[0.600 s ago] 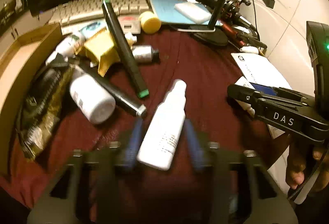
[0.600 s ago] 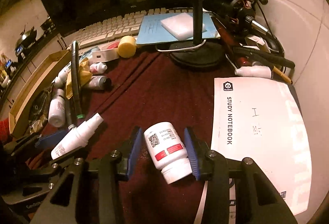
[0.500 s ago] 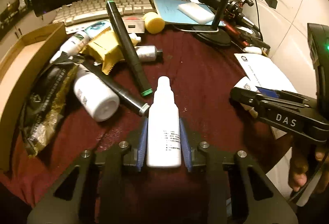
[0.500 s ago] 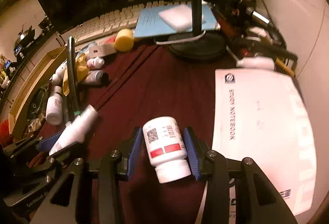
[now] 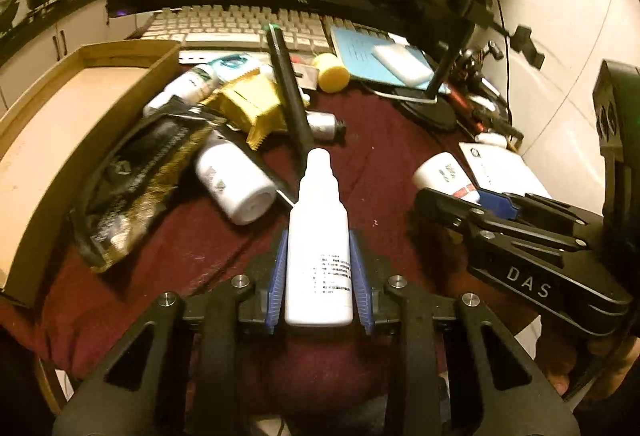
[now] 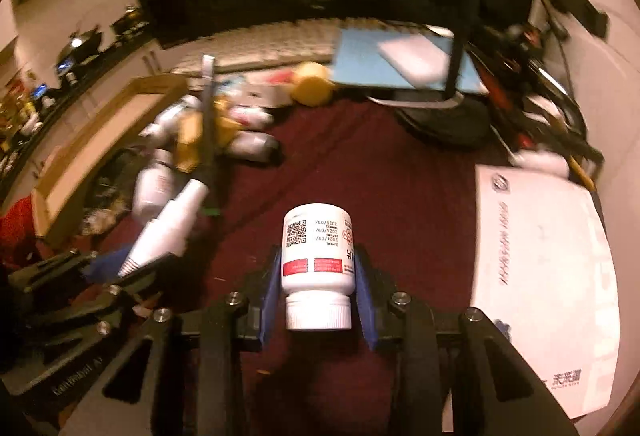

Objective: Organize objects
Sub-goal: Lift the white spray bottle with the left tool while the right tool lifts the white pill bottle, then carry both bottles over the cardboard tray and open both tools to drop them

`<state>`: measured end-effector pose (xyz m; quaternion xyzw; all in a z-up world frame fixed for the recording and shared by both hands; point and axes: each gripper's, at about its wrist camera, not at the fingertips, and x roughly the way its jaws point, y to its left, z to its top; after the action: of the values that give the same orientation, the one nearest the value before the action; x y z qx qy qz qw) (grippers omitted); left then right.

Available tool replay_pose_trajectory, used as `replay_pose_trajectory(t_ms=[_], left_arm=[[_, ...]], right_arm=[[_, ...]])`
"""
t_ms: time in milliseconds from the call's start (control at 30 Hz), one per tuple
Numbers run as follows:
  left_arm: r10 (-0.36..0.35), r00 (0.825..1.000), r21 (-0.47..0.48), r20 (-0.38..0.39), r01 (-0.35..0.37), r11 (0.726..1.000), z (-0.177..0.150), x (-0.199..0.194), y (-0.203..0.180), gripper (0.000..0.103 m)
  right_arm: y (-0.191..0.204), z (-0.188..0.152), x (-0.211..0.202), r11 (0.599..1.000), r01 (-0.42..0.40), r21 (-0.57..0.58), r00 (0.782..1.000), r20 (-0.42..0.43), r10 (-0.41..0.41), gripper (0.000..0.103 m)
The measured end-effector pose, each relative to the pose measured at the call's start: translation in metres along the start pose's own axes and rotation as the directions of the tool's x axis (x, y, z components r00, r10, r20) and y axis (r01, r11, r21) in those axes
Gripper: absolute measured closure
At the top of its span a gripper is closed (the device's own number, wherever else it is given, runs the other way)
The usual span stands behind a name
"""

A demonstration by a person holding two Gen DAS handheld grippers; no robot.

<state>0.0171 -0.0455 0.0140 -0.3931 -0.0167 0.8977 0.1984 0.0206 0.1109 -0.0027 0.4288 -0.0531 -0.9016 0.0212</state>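
A white spray bottle (image 5: 318, 204) sits nozzle-forward between the blue pads of my left gripper (image 5: 318, 256), which is shut on it above the maroon cloth (image 5: 384, 156). My right gripper (image 6: 319, 268) is shut on a white pill bottle (image 6: 316, 232) with a red label, cap toward the camera. The left wrist view shows the right gripper (image 5: 480, 204) at the right with that pill bottle (image 5: 440, 172). The right wrist view shows the left gripper (image 6: 120, 264) low at the left with the spray bottle (image 6: 168, 224).
An open cardboard box (image 5: 60, 116) stands at the left. Beside it lie a black pouch (image 5: 136, 180), a white bottle (image 5: 236, 184), a yellow packet (image 5: 248, 108) and a black marker (image 5: 290, 96). A keyboard (image 5: 240, 24) and lamp base (image 5: 432, 112) are behind; a notebook (image 6: 540, 276) is right.
The left gripper's pads closed on the tilted spray bottle, straightened it and raised it. The right gripper lifted the pill bottle, which now sits straight in the jaws.
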Motion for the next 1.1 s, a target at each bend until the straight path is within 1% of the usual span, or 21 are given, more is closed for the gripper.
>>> replay_pose_trajectory(t_ms=[33,167,233,300,367,467,500,700,833,1033,1100], left_arm=[[-0.004,1.000,-0.012,0.020,0.005,1.000,0.000,-0.008,0.004,0.074],[0.003,0.999,-0.061,0.047,0.000,0.998,0.004,-0.029,0.018,0.074],[0.036,0.997,-0.089,0.072,-0.029,0.996,0.006,-0.040,0.029,0.074],[0.071,0.994,-0.123,0.080,-0.061,0.991,0.008,-0.047,0.039,0.074],[0.079,0.992,-0.153,0.094,-0.064,0.986,0.011,-0.054,0.048,0.074],[0.114,0.987,-0.192,0.114,-0.091,0.977,0.011,-0.066,0.062,0.074],[0.113,0.988,-0.202,0.109,-0.089,0.975,0.013,-0.066,0.065,0.074],[0.171,0.981,-0.259,0.089,-0.143,0.955,0.014,-0.075,0.095,0.074],[0.203,0.973,-0.292,0.107,-0.165,0.942,0.018,-0.088,0.114,0.074],[0.246,0.964,-0.369,0.104,-0.192,0.909,0.027,-0.090,0.156,0.074],[0.250,0.963,-0.391,0.103,-0.192,0.900,0.029,-0.088,0.170,0.074]], right_arm=[[0.005,0.003,-0.002,1.000,-0.008,-0.010,1.000,0.005,0.008,0.069],[0.026,0.012,-0.011,0.998,-0.043,-0.039,0.998,0.039,0.045,0.069],[0.035,0.015,-0.015,0.996,-0.066,-0.058,0.996,0.050,0.069,0.069],[0.046,0.018,-0.015,0.992,-0.100,-0.074,0.994,0.045,0.103,0.069],[0.057,0.019,-0.014,0.988,-0.123,-0.090,0.991,0.040,0.127,0.069],[0.076,0.023,-0.012,0.978,-0.166,-0.129,0.985,0.027,0.171,0.069],[0.083,0.025,-0.012,0.974,-0.179,-0.139,0.983,0.025,0.184,0.069],[0.116,0.037,-0.008,0.955,-0.234,-0.184,0.970,0.016,0.241,0.069],[0.131,0.045,-0.003,0.944,-0.265,-0.197,0.963,-0.005,0.269,0.069],[0.163,0.062,0.011,0.922,-0.317,-0.224,0.948,-0.036,0.317,0.069],[0.174,0.067,0.018,0.915,-0.325,-0.238,0.945,-0.044,0.324,0.069]])
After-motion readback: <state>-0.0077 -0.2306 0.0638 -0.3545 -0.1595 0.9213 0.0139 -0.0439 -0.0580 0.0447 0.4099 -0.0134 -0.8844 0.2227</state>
